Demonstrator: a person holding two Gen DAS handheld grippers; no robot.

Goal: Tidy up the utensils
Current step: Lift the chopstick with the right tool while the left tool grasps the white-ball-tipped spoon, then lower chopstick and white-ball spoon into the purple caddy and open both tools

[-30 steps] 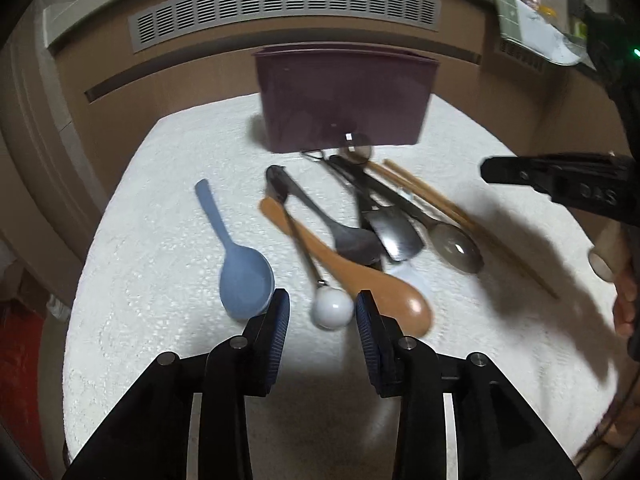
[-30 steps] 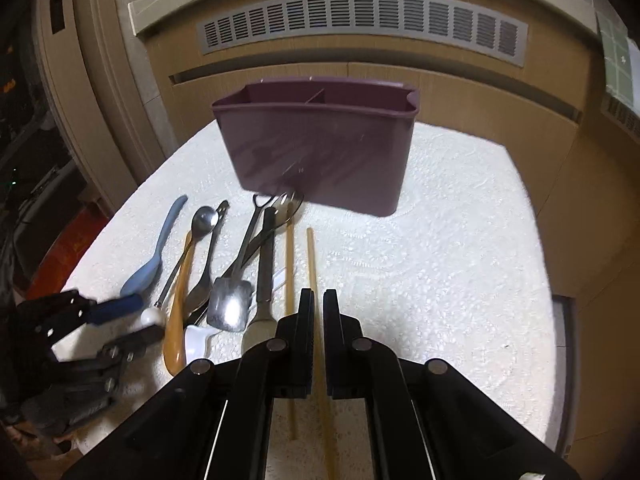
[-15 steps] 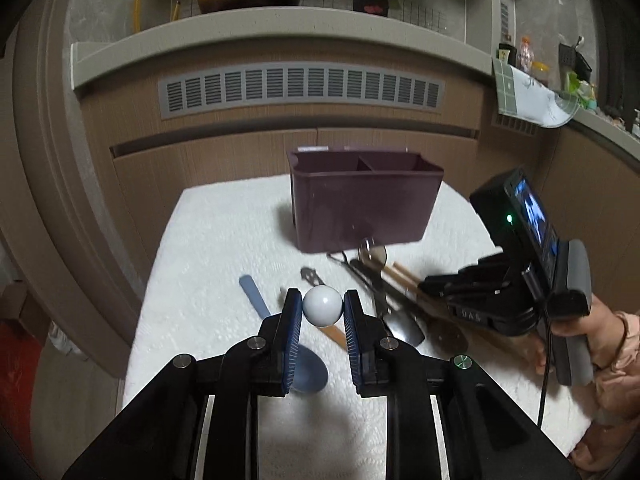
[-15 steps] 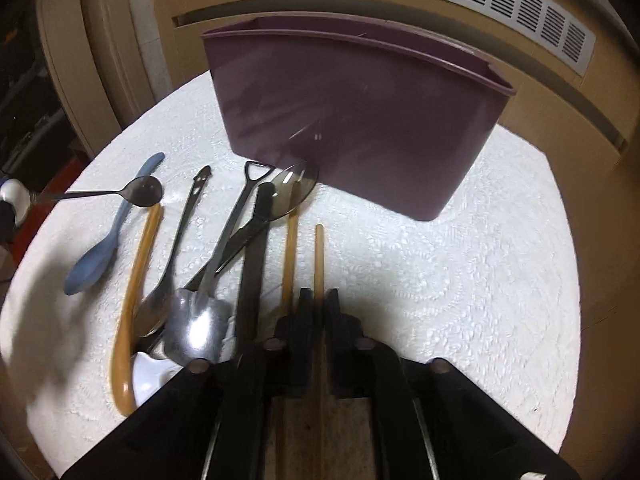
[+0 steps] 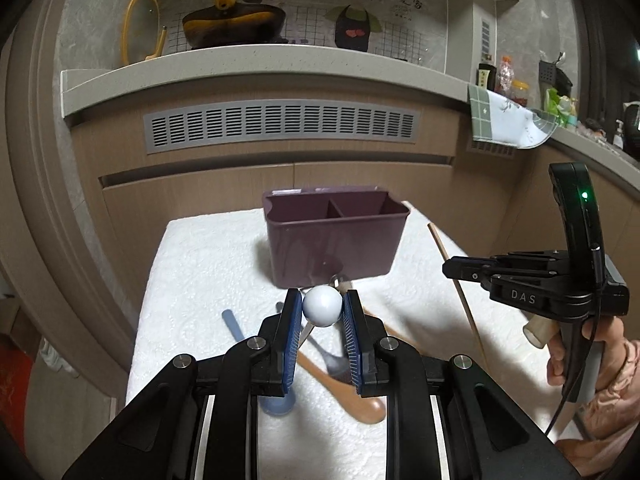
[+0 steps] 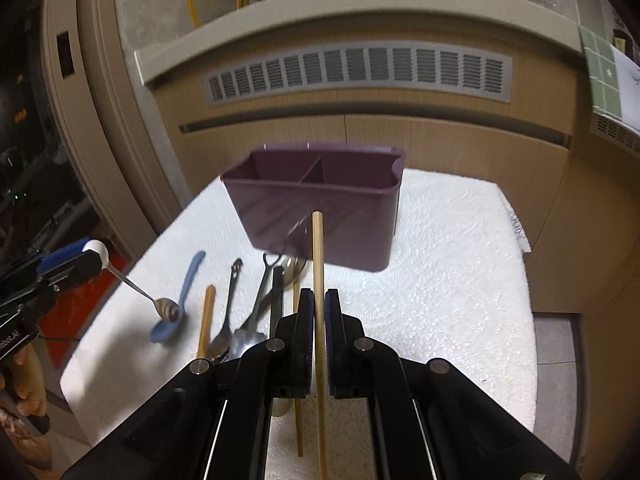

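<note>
My left gripper point(image 5: 322, 310) is shut on the white ball end point(image 5: 322, 305) of a small metal spoon and holds it above the table; the spoon's bowl point(image 6: 167, 309) hangs down in the right wrist view. My right gripper point(image 6: 317, 300) is shut on a wooden chopstick point(image 6: 318, 248) and holds it lifted, pointing toward the purple two-compartment caddy point(image 6: 320, 216), which also shows in the left wrist view point(image 5: 336, 236). On the white cloth lie a blue spoon point(image 6: 178, 304), a brown wooden spoon point(image 5: 344, 390), several metal utensils point(image 6: 256, 312) and a second chopstick point(image 6: 297, 360).
The cloth-covered table point(image 6: 440, 280) stands before a wooden counter front with a vent grille point(image 5: 280, 126). The right gripper and the hand holding it show at the right of the left wrist view point(image 5: 540, 284). A red object point(image 6: 72, 304) lies on the floor at the left.
My left gripper closed on the spoon's white ball and lifted it off the cloth. My right gripper rose with one chopstick, now clear of the table.
</note>
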